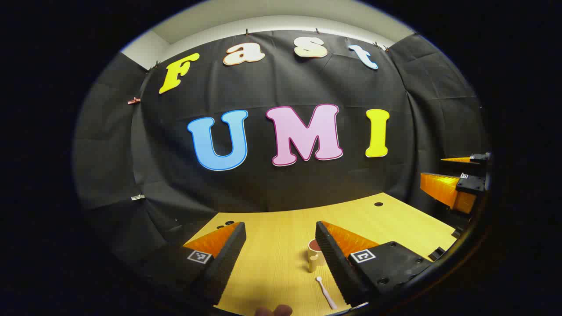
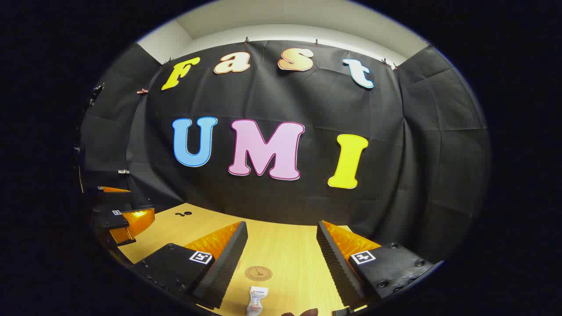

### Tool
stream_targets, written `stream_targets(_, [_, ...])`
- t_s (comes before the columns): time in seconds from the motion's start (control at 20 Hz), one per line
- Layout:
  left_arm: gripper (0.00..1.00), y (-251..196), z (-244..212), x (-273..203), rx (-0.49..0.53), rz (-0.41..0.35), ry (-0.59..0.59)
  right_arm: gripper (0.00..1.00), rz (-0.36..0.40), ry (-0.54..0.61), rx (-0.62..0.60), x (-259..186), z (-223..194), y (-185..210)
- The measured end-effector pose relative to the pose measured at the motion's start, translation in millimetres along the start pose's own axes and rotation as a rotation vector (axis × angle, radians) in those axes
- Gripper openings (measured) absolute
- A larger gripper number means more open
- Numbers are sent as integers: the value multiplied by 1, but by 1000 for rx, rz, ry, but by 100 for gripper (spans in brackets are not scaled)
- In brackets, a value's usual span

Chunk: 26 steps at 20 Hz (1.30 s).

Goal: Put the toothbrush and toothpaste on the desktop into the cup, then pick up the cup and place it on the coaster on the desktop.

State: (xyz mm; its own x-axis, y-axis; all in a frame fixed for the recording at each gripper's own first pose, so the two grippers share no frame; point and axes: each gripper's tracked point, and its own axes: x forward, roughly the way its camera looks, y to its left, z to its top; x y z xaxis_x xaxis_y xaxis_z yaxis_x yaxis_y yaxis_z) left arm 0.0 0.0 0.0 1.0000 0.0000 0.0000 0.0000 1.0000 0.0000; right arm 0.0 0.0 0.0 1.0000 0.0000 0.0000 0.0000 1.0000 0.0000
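We've got the wooden desk (image 1: 281, 237) out in front of both tools, nothing picked up yet. Our left hand-held gripper (image 1: 281, 254) hangs wide open and empty, with the cup (image 1: 315, 254) just inside its right finger and the white toothbrush (image 1: 326, 292) lying nearer, so it looks lined up for that grab. Our right hand-held gripper (image 2: 281, 259) is spread wide too, coaster (image 2: 258, 273) between its fingers, toothpaste (image 2: 256, 299) just closer.
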Motion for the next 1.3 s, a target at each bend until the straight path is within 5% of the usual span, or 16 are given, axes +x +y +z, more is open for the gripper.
stream_targets(0.75, [98, 14, -11, -12, -2, 25, 25, 97, 13, 50, -12, -7, -21, 8])
stream_targets(1.3, [98, 24, -58, -36, 0, 40, 117, 96, 57, 453, 12, -21, -147, 36])
